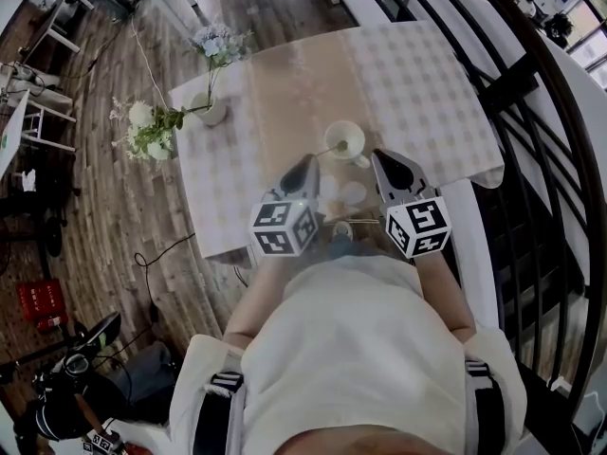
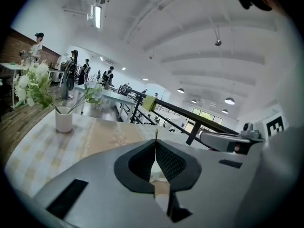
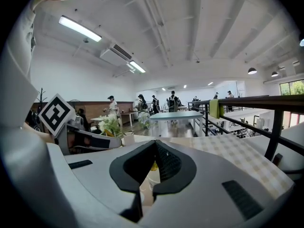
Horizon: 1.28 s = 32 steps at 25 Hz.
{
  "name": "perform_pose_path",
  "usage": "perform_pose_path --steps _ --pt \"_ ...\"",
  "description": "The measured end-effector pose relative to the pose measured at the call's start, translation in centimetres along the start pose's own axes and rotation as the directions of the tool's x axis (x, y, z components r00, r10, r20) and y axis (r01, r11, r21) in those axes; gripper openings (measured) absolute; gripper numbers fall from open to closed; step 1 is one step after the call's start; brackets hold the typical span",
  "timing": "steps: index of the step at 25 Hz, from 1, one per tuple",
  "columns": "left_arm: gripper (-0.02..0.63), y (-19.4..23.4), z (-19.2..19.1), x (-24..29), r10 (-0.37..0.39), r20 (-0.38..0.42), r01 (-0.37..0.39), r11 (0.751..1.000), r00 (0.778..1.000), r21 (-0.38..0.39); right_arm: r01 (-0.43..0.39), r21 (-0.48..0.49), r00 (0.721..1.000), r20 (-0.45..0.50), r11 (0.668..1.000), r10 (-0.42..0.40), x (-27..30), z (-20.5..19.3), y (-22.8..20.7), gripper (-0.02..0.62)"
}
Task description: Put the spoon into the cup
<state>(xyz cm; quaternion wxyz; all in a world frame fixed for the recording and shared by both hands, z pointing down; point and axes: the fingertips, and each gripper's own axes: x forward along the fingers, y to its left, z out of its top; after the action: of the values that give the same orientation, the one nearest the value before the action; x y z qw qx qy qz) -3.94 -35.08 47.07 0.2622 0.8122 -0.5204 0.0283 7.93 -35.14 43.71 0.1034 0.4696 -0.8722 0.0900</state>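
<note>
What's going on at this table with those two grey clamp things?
A person at a cloth-covered table holds a left gripper and a right gripper. Both have their jaws shut with nothing in them. They point toward a white cup, one at each side and just short of it. A thin spoon handle seems to lean out of the cup, so the spoon looks to be in place.

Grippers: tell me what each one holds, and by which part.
Nothing is held. The left gripper and the right gripper each have their jaws closed tip to tip, with no object between them.
</note>
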Motion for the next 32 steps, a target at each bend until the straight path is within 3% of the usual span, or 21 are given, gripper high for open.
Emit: perform_pose_path --steps 19,32 --pt "0.005 0.5 -3.5 6.4 0.027 -0.150 -0.028 1.000 0.988 -0.001 0.000 0.050 0.998 -0.056 0.999 0.003 3.0 -1.5 -5.4 0.000" --pt "0.005 1.1 -5.7 8.2 0.046 -0.224 -0.049 0.999 0.974 -0.009 -0.018 0.048 0.998 -0.061 0.999 0.021 4.5 -0.9 -6.4 0.000"
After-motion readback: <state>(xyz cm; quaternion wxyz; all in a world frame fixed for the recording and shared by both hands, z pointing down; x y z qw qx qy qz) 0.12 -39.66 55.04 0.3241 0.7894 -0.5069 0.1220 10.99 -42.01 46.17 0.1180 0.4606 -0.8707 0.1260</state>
